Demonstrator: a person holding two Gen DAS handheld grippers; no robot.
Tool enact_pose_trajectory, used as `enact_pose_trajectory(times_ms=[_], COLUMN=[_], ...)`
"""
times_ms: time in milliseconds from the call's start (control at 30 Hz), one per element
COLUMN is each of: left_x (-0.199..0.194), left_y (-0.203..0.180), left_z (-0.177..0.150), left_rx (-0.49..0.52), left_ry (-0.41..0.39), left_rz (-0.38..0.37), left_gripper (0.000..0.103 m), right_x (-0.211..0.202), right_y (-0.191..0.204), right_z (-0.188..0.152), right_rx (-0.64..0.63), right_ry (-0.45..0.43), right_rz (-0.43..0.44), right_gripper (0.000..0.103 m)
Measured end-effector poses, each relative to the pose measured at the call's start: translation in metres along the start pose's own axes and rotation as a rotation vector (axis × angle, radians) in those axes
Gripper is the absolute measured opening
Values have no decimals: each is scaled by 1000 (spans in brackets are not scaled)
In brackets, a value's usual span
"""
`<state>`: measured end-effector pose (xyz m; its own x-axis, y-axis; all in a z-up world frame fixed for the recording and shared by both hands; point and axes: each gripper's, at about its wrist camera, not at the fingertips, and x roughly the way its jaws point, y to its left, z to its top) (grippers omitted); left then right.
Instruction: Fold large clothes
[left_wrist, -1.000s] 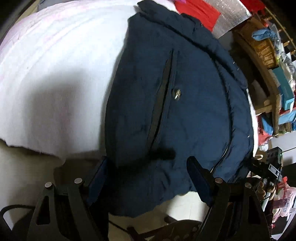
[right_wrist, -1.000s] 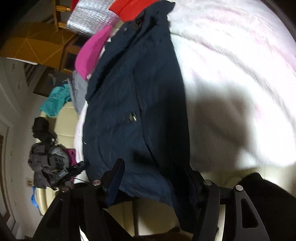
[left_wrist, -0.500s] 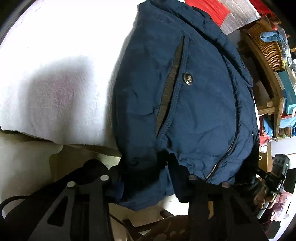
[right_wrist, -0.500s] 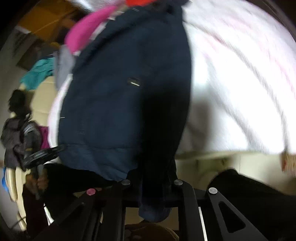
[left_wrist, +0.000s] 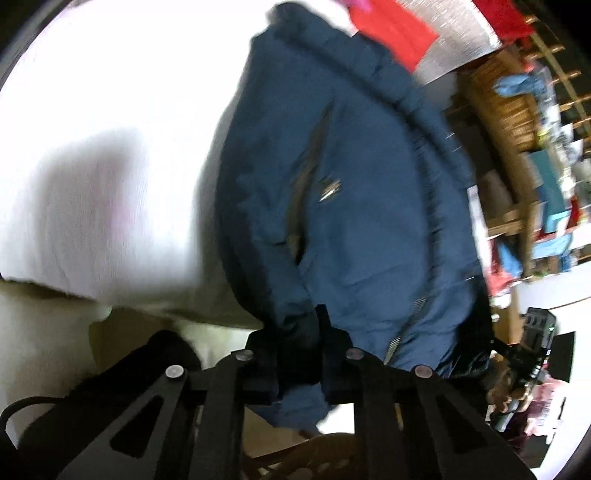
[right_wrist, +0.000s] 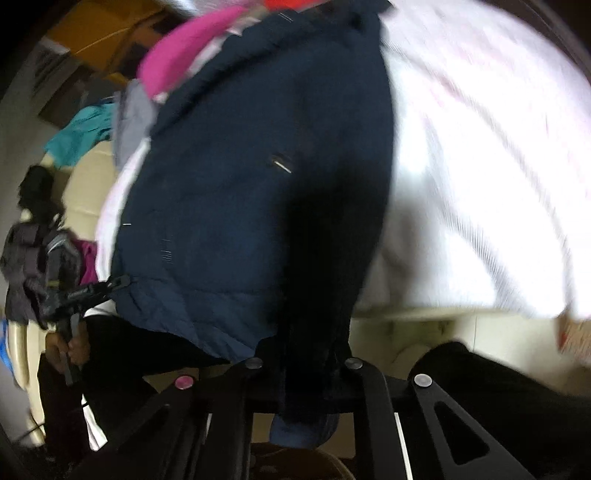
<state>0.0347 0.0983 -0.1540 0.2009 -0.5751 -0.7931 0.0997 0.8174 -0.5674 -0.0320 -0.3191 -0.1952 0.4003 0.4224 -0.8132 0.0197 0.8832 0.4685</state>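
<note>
**Background clutter only**

White blanket (left_wrist: 110, 155) covers the surface I'm working over; faint pink striping shows on it in my right view (right_wrist: 480, 147). Far end: a red cloth (left_wrist: 391, 33) next to a silver quilted sheet (left_wrist: 454, 40). To my right, a wooden shelf unit (left_wrist: 506, 110) crammed with teal boxes (left_wrist: 550, 184) and a blue cloth (left_wrist: 517, 83) on top; all blurred, can't read details. To my left, a magenta garment (right_wrist: 188, 51), a grey one (right_wrist: 129, 122) just under it, a teal cloth (right_wrist: 81, 133) further left. Dark backpack (right_wrist: 33, 266) near left, against cream furniture (right_wrist: 88, 181).
</note>
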Motion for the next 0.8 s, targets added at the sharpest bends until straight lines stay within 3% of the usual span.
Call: enact_pose_trajectory(times_ms=[133, 233, 300, 600, 800], left_x=[-49, -75, -82, -66, -11], left_y=[-22, -35, -38, -45, -38], left_z=[30, 62, 85, 212, 295], left_rx=[38, 45, 29, -81, -138], left_ry=[-113, -182, -209, -272, -282], left_rz=[-109, -168, -199, -223, -176], left_gripper=[15, 14, 15, 15, 14], right_x=[-51, -84, -95, -89, -53], right_y=[19, 21, 19, -24, -50], right_z=[27, 60, 80, 191, 285], right_rx=[-57, -33, -25, 158, 255], right_ry=[-156, -300, -382, -581, -619], right_rz=[96, 181, 194, 264, 265], right_gripper=[12, 12, 12, 11, 11])
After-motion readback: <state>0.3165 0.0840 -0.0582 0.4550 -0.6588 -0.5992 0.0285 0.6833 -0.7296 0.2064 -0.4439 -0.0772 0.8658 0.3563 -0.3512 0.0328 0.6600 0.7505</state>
